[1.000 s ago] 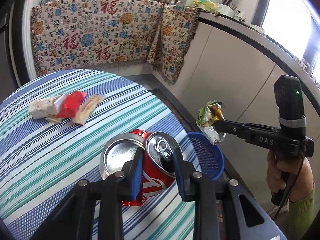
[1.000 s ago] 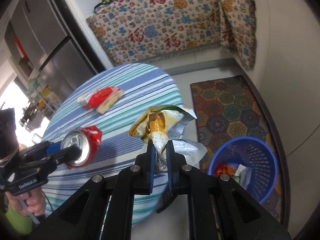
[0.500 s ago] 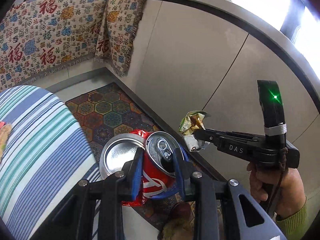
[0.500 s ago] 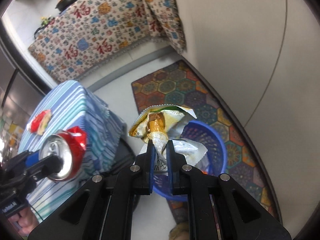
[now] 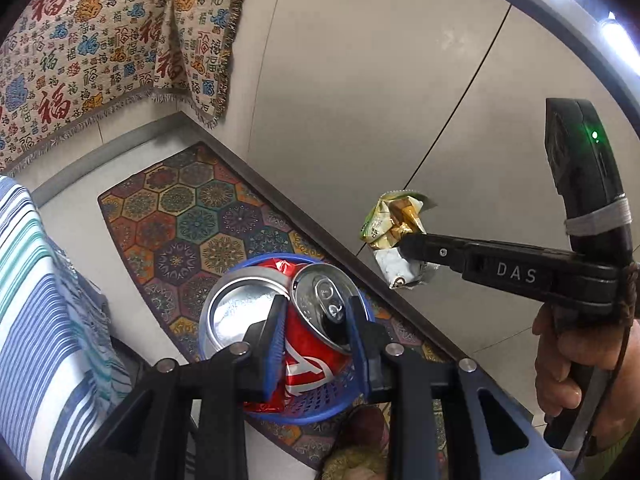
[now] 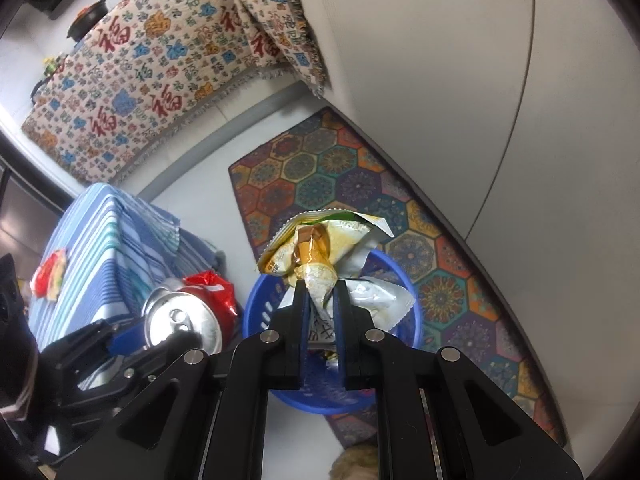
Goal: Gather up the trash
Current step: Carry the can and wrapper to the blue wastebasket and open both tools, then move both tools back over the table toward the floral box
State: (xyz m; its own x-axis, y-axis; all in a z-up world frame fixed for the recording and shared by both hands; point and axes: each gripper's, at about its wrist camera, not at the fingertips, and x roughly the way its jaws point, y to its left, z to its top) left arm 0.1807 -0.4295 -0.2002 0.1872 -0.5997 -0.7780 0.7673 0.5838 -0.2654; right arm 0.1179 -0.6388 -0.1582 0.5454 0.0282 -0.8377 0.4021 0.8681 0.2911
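Observation:
My left gripper (image 5: 316, 320) is shut on a crushed red soda can (image 5: 316, 344) and holds it right above the blue mesh trash basket (image 5: 320, 410) on the floor. My right gripper (image 6: 320, 296) is shut on crumpled yellow-and-silver snack wrappers (image 6: 320, 248), which hang over the same basket (image 6: 260, 304). In the left wrist view the right gripper (image 5: 408, 240) comes in from the right with the wrappers (image 5: 394, 224), a hand (image 5: 568, 364) on its grip. The right wrist view shows the can (image 6: 188, 320) in the left gripper (image 6: 160, 332), just left of the basket.
The basket stands on a patterned hexagon rug (image 6: 360, 184) beside white cabinet doors (image 5: 380, 80). A table with a striped blue cloth (image 6: 104, 240) lies to the left, with red and pale wrappers (image 6: 50, 272) on it. A patterned cloth (image 6: 160, 60) drapes the far counter.
Both grippers have swung off the striped table toward the basket and tipped downward. The can and the wrappers now hang over the basket. Neither grip has changed.

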